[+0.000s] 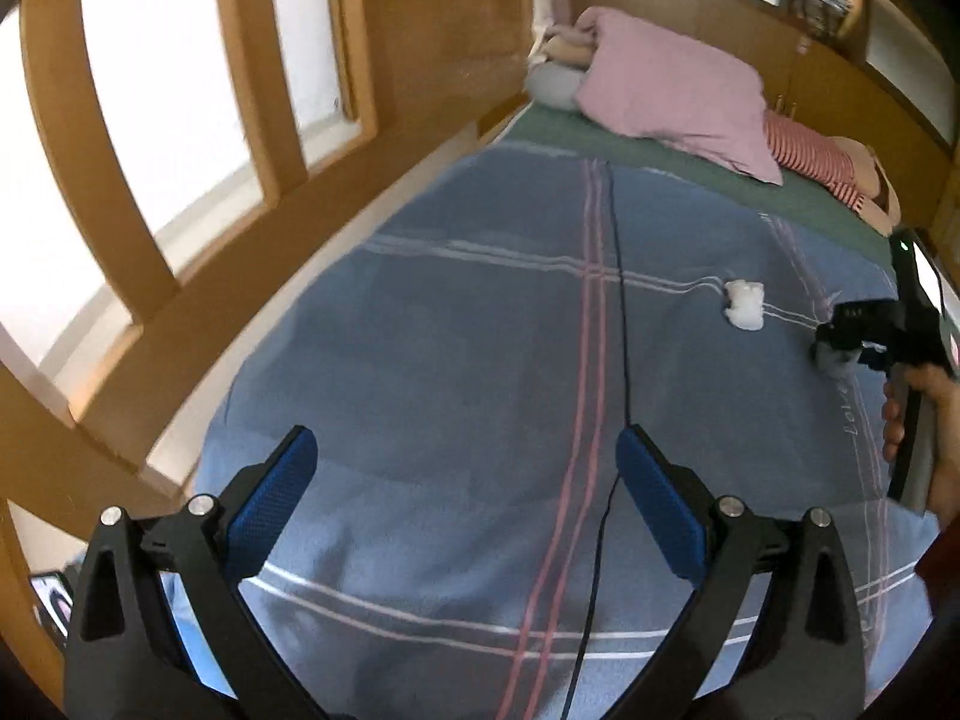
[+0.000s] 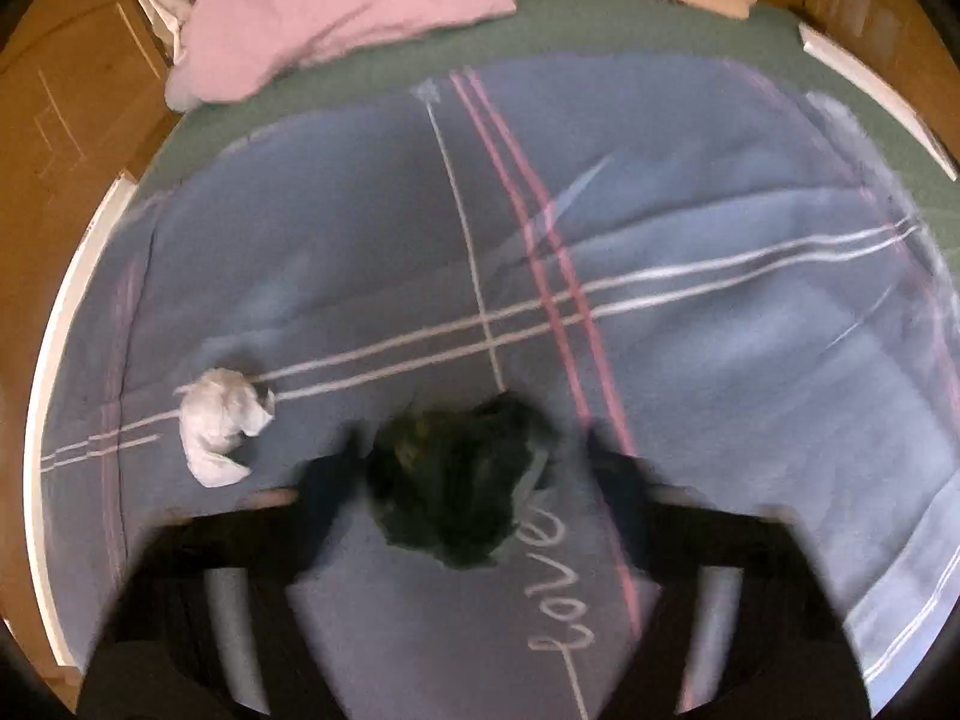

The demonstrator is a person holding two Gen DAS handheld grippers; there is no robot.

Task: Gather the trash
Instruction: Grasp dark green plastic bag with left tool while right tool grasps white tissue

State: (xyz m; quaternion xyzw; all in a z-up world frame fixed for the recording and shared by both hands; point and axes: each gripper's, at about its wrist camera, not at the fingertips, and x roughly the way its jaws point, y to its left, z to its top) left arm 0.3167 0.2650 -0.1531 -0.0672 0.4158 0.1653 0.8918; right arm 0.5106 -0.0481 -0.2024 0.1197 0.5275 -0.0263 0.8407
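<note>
Step in hand: the pick of the dark crumpled trash (image 2: 456, 480) lying on the blue blanket (image 2: 720, 360) of the bed. The right tongs (image 2: 474, 462) straddle it, 1 finger on each side. That view is motion-blurred, so I cannot tell whether the pads press on it or stand just clear. No bin or bag shows in either view.

A 2nd piece, the white paper wad (image 2: 222, 426), sits on the blanket just beside the dark one, on the side toward the left tongs, untouched.

The left tongs (image 1: 468, 480) hang wide open over the near part of the blanket with nothing between them, well apart from both pieces. A black cable (image 1: 618, 300) runs across the blanket ahead of them.

Next move, my call: close fully on the dark trash and lift straight up without pinching the blanket underneath. The white wad is then free for the left tongs, minding the cable.
</note>
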